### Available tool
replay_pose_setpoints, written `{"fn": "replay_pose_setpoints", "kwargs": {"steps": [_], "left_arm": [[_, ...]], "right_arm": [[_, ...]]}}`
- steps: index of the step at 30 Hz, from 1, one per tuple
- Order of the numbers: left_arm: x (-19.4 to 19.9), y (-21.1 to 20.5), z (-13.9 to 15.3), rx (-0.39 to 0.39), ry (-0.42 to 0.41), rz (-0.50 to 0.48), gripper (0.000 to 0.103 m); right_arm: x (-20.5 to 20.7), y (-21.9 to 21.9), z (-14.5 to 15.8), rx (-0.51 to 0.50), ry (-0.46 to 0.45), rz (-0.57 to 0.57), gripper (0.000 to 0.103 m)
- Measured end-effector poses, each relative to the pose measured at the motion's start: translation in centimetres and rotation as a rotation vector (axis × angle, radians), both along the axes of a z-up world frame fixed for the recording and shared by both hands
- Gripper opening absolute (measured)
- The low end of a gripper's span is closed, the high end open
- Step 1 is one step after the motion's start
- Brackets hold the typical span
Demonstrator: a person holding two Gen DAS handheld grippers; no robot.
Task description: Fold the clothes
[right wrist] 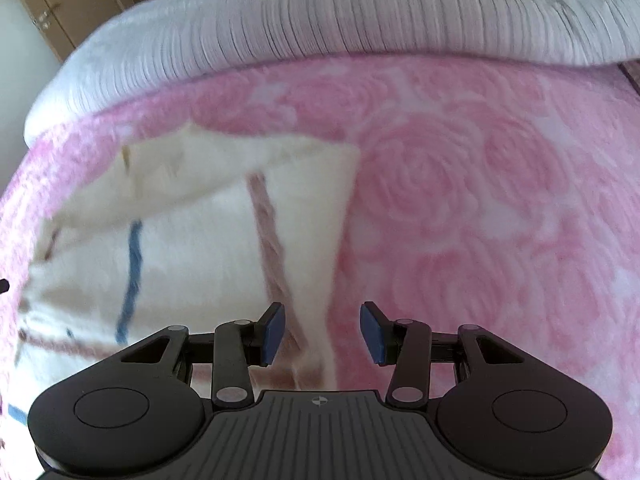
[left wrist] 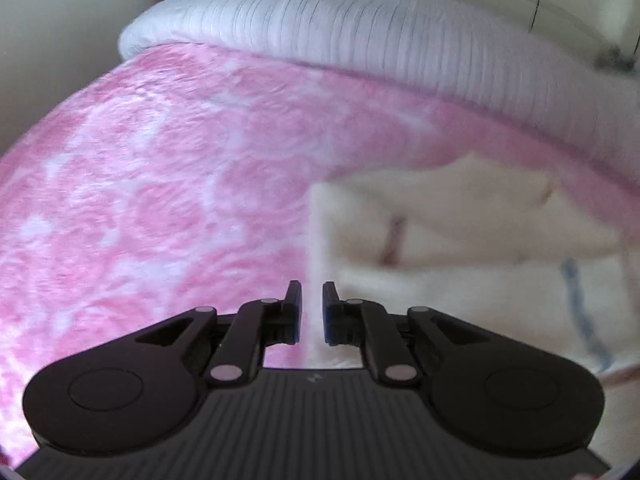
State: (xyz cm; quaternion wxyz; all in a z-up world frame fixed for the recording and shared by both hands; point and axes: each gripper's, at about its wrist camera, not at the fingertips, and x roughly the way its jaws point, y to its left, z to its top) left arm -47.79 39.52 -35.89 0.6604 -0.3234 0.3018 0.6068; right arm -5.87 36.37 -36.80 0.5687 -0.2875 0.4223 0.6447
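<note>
A cream garment [left wrist: 460, 248] with thin blue and brown lines lies partly folded on the pink rose-patterned blanket [left wrist: 160, 200]. In the left wrist view it fills the right half, and its left edge runs just under my left gripper [left wrist: 312, 312]. That gripper's jaws stand almost together, and I see nothing caught between them. In the right wrist view the garment [right wrist: 192, 248] lies to the left. My right gripper [right wrist: 322, 332] hovers open over the garment's right edge, its blue pads apart and clear of the cloth.
A ribbed white quilt [left wrist: 340, 28] is bunched along the far side of the bed [right wrist: 320, 16]. Bare pink blanket [right wrist: 480, 220] stretches to the right of the garment. A wooden wardrobe door [right wrist: 60, 4] stands at the far left.
</note>
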Motion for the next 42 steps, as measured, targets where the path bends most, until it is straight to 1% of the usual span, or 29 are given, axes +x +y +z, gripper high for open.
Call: {"fn": "replay_pose_setpoints", "kwargs": {"steps": [2,3,4,5,6,7,8,9,11,13,14,15,16,17,18,20,21,22,23,25,26,29,31,33,36,38,39,42], "left_arm": [[2.2,0.4,-0.2,-0.003,0.001,-0.113,0.009],[3.1,0.5,-0.9,-0.009,0.015,-0.159,0.01],[3.8,0.6,-1.9,-0.027,0.032,-0.182,0.011],[3.8,1.0,-3.3,-0.056,0.047,-0.176,0.011],[3.7,1.4,-4.7,-0.086,0.062,-0.164,0.01],[3.3,1.5,-5.2,-0.077,0.04,-0.151,0.009],[3.0,1.6,-4.9,-0.081,0.024,-0.138,0.009],[2.8,1.6,-4.4,-0.089,0.01,-0.125,0.009],[2.8,1.0,-3.1,-0.057,0.027,-0.133,0.009],[2.7,0.1,-1.9,-0.037,0.019,-0.154,0.009],[2.5,-0.3,-2.0,-0.04,0.005,-0.167,0.01],[2.3,-0.5,-2.7,-0.065,0.011,-0.18,0.014],[2.2,-0.8,-3.5,-0.094,0.021,-0.192,0.013],[1.9,-1.0,-4.4,-0.103,0.018,-0.202,0.013],[1.5,-1.3,-4.6,-0.085,0.006,-0.202,0.014],[1.3,-1.5,-3.7,-0.084,-0.001,-0.201,0.013],[1.3,-1.9,-3.2,-0.074,-0.008,-0.208,0.013],[1.3,-2.4,-2.6,-0.061,-0.015,-0.216,0.013],[1.2,-3.1,-2.3,-0.055,-0.023,-0.226,0.013],[1.1,-5.0,-2.2,-0.087,-0.03,-0.244,0.013],[1.1,-6.1,-2.5,-0.108,-0.025,-0.247,0.013],[0.6,-10.0,-3.8,-0.19,0.001,-0.218,0.013],[0.1,-13.3,-4.0,-0.201,0.006,-0.198,0.013],[-0.3,-16.8,-4.0,-0.225,0.017,-0.187,0.013],[-1.5,-21.0,-3.6,-0.276,-0.008,-0.136,0.013],[-2.0,-23.3,-3.3,-0.31,-0.002,-0.118,0.013],[-1.9,-24.1,-3.1,-0.332,0.008,-0.115,0.013],[-1.5,-26.3,-2.4,-0.413,0.032,-0.089,0.013]], "right_arm": [[-0.9,1.2,0.1,0.029,-0.016,0.002,0.046],[-1.5,1.7,-0.1,0.046,-0.02,0.006,0.046],[-2.1,2.1,-0.6,0.049,-0.023,0.014,0.046],[-2.7,2.6,-1.2,0.048,-0.027,0.023,0.046],[-3.2,2.8,-2.2,0.024,-0.042,0.034,0.046],[-3.8,3.0,-3.4,-0.009,-0.069,0.046,0.046],[-4.2,2.9,-4.1,-0.01,-0.095,0.051,0.046],[-4.5,2.7,-3.9,0.008,-0.114,0.05,0.046],[-5.1,2.5,-2.7,0.001,-0.152,0.049,0.046],[-5.3,1.3,-1.4,0.048,-0.146,0.037,0.046],[-5.4,0.6,-0.7,0.073,-0.134,0.031,0.046],[-5.6,0.0,-0.5,0.077,-0.117,0.031,0.046],[-5.8,-0.4,-0.9,0.064,-0.102,0.037,0.046],[-6.3,-0.5,-1.9,0.026,-0.101,0.05,0.046],[-6.9,-0.6,-3.1,-0.013,-0.13,0.061,0.046],[-8.1,-1.1,-3.2,0.032,-0.199,0.091,0.047],[-8.6,-1.2,-2.7,0.022,-0.229,0.094,0.046],[-8.9,-1.6,-1.9,0.021,-0.237,0.082,0.046],[-9.0,-2.2,-1.3,0.033,-0.225,0.071,0.047],[-9.2,-4.3,-0.5,0.047,-0.19,0.061,0.047],[-9.4,-5.3,-0.7,0.032,-0.199,0.054,0.047],[-10.0,-9.1,-2.6,-0.063,-0.243,0.035,0.047],[-10.0,-12.3,-3.7,-0.121,-0.255,0.026,0.047],[-10.1,-16.4,-3.4,-0.093,-0.26,0.021,0.047],[-9.8,-20.9,-3.0,-0.148,-0.243,0.0,0.049],[-9.6,-23.1,-2.9,-0.196,-0.231,0.002,0.051],[-9.5,-24.0,-2.8,-0.202,-0.23,0.01,0.051],[-9.5,-25.4,-2.7,-0.284,-0.234,0.052,0.052]]}}
